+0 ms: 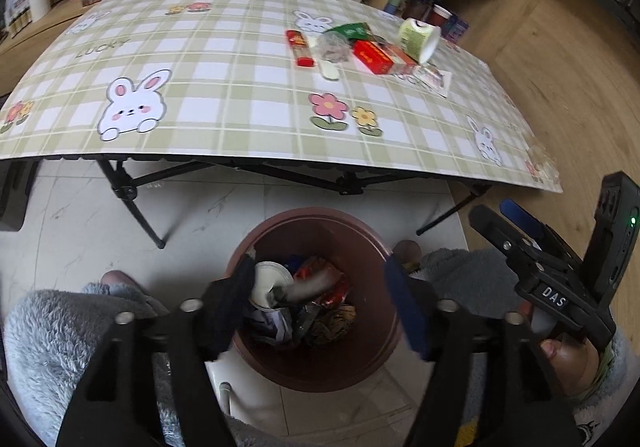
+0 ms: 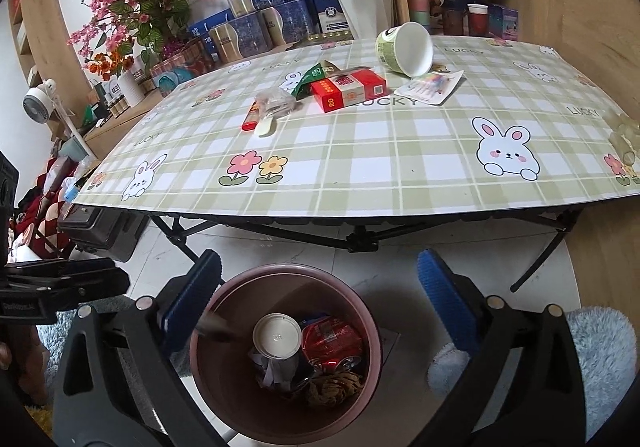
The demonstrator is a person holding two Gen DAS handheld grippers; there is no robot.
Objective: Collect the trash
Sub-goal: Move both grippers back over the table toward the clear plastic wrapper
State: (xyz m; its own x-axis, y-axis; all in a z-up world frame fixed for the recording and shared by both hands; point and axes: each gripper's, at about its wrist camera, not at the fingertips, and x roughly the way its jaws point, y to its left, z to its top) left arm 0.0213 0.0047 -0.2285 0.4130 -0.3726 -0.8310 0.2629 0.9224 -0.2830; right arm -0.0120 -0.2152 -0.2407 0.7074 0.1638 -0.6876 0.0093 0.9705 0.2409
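Observation:
A brown bin [image 1: 360,363] [image 2: 224,379] stands on the floor in front of the table and holds a white cup, a red can and crumpled wrappers. My left gripper [image 1: 320,303] is open above the bin, and a blurred grey piece [image 1: 304,289] hangs in mid-air between its fingers. My right gripper [image 2: 316,303] is open and empty over the bin. On the table lie a red box [image 1: 376,57] [image 2: 348,89], a tipped paper bowl [image 1: 418,39] [image 2: 406,49], a red tube [image 1: 299,47], clear plastic [image 2: 276,103], a green wrapper [image 2: 316,73] and a flat packet [image 2: 430,85].
The checked tablecloth [image 1: 224,87] [image 2: 380,151] covers a folding table with black legs. Shelves with boxes, flower pots and cups stand behind it. A black case [image 2: 104,231] sits on the floor at left. The person's grey fleece sleeves show at the bottom of both views.

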